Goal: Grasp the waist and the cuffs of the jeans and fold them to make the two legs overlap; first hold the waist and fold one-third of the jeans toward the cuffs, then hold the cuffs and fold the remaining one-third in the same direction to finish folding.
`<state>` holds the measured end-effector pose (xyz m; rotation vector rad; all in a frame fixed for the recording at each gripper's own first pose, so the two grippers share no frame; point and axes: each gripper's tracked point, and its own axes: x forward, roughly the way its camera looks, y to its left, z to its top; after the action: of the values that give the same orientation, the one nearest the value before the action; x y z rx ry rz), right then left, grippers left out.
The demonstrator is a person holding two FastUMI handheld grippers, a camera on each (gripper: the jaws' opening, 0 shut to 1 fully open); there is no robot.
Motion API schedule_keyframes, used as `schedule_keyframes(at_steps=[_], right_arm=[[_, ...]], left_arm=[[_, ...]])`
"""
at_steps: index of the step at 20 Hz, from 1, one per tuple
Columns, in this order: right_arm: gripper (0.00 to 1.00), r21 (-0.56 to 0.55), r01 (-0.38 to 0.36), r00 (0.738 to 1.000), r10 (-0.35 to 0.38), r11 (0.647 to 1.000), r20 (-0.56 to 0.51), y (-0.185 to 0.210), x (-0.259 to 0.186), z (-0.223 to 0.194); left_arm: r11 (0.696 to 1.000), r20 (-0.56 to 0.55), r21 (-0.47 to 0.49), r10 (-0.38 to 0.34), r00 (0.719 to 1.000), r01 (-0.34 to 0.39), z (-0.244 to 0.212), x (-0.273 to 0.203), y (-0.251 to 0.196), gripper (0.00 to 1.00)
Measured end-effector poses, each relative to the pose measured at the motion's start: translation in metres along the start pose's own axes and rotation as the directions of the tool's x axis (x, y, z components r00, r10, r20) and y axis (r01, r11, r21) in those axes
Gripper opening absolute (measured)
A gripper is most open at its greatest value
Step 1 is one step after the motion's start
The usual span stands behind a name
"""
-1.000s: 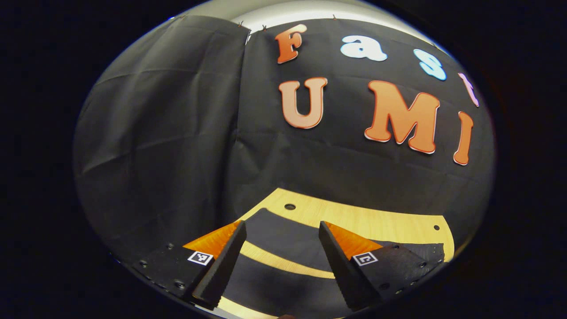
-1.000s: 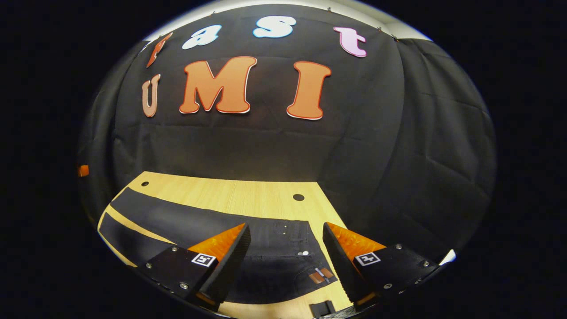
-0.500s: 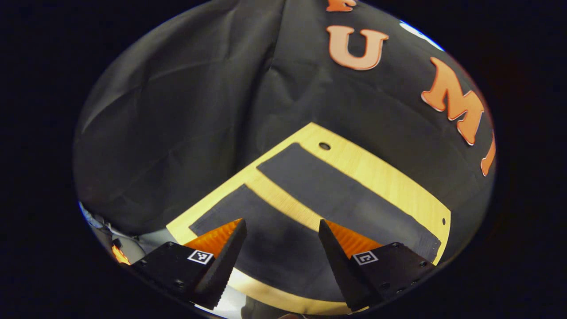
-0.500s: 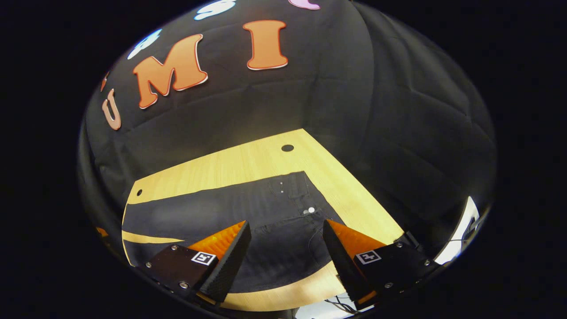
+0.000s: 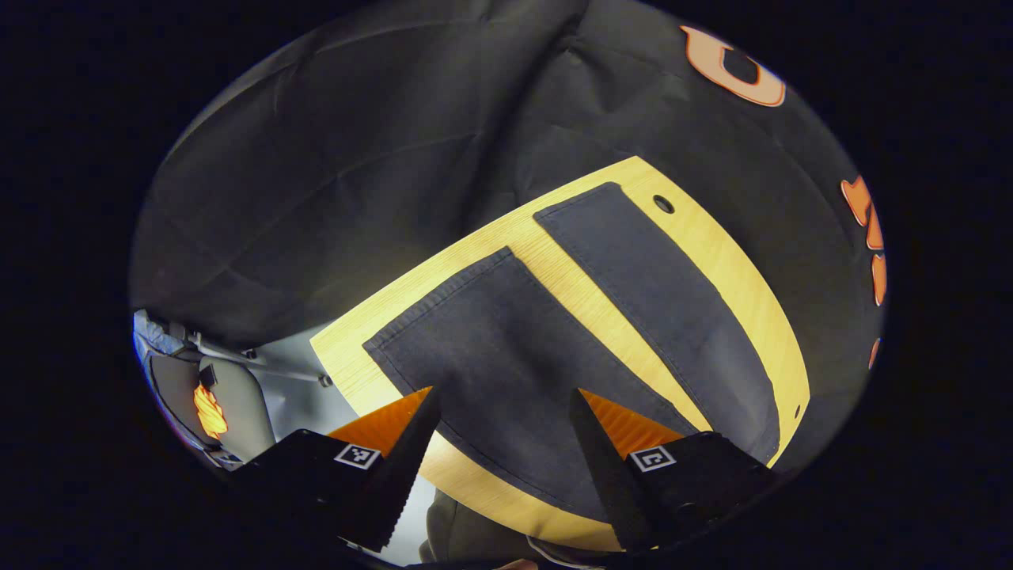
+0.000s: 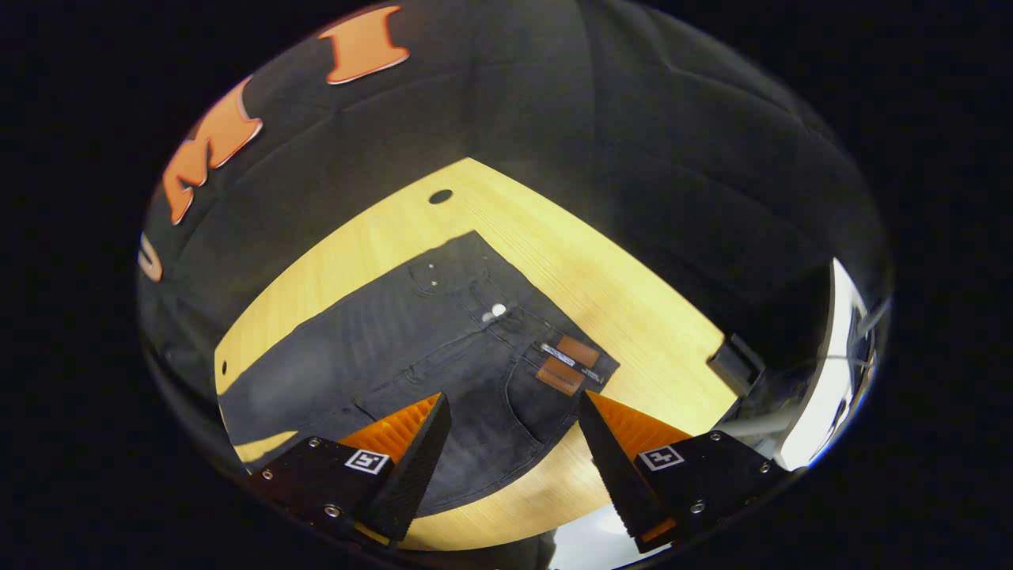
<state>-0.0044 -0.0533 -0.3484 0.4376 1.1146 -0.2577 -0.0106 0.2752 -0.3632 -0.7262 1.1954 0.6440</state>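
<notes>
Left gripper view: left gripper (image 5: 498, 412) gapes wide, gripping nothing, above the jeans (image 5: 506, 356) lying flat on the table (image 5: 736, 261); cuffs point to 11 o'clock. Right gripper view: right gripper (image 6: 510, 416) likewise wide; waist (image 6: 546, 348) toward 1 o'clock, legs cut off at 8.

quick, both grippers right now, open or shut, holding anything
Left gripper: open, holding nothing, above the jeans leg.
Right gripper: open, holding nothing, above the jeans' waist.

Dim booth, overhead light, fisheye-warped edges, sharp
</notes>
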Motion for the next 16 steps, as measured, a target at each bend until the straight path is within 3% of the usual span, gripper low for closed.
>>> schedule_keyframes(at_steps=[4,9,12,16], right_arm=[[0.99,0.107,-0.001,0.998,0.009,0.994,-0.068,-0.007,0.020,-0.010],[0.99,0.182,0.071,0.987,-0.043,0.981,-0.155,-0.030,0.048,-0.026],[0.99,0.235,0.104,0.980,-0.059,0.966,-0.190,-0.039,0.074,-0.030],[0.97,0.225,0.139,0.970,-0.086,0.964,-0.229,-0.046,0.087,-0.035]], left_arm=[[0.999,-0.050,-0.036,0.009,0.999,-0.011,-0.003,0.008,0.002,0.98],[0.995,-0.143,-0.093,0.013,0.990,-0.027,-0.013,0.024,0.014,0.98],[0.982,-0.191,-0.185,-0.010,0.982,-0.026,-0.021,0.036,0.023,0.98],[0.976,-0.242,-0.204,0.026,0.970,-0.077,-0.028,0.044,0.035,0.99]])
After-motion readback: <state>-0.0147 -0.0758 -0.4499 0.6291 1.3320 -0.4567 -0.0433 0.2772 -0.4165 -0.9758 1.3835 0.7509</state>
